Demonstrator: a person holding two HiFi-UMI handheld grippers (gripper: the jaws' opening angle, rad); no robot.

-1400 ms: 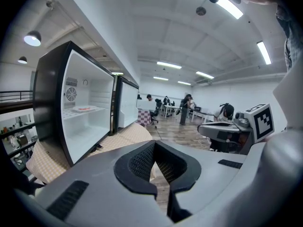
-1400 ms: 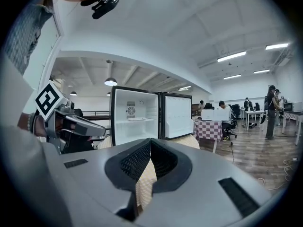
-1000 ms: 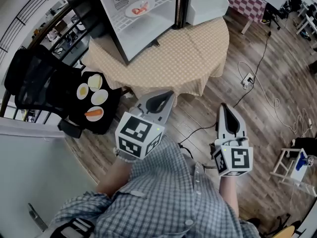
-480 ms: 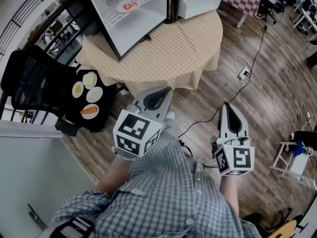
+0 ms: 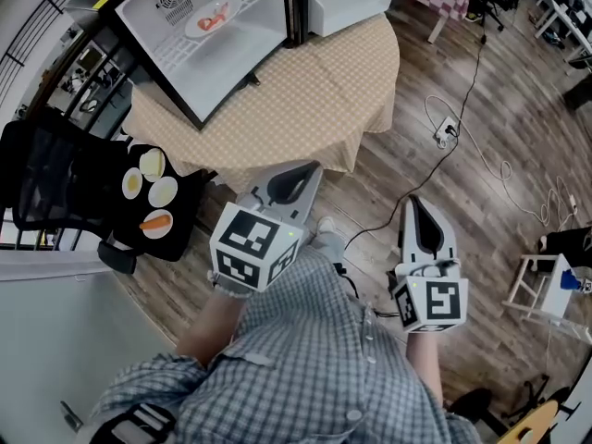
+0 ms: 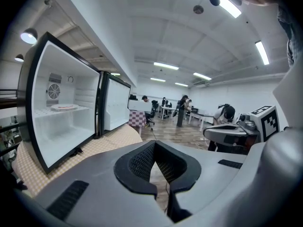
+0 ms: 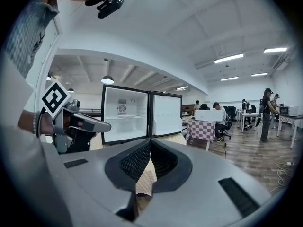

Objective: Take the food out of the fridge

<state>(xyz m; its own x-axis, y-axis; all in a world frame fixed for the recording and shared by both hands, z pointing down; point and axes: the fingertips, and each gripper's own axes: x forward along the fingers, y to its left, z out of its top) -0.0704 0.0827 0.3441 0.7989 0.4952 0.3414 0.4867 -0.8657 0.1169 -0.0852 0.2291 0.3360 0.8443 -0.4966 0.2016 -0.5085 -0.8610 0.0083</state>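
A small white fridge (image 5: 180, 58) stands open on a round table with a checked cloth (image 5: 314, 86). On its wire shelf lies a white plate with pinkish food (image 5: 215, 17), also seen as the plate (image 6: 64, 107) in the left gripper view. My left gripper (image 5: 311, 168) is shut and empty, held over the floor short of the table's near edge. My right gripper (image 5: 412, 202) hangs to its right, also shut with nothing in it. In the right gripper view the fridge (image 7: 125, 115) lies ahead beyond the shut jaws of the right gripper (image 7: 150, 141).
A black chair (image 5: 55, 169) and a black stool with three plates of food (image 5: 153, 197) stand left of the table. A socket strip and cables (image 5: 444, 132) lie on the wooden floor at the right. People sit at desks (image 6: 182, 110) far behind.
The fridge, table and stool have slid toward the upper left of the head view. Both grippers have stayed shut in front of the body.
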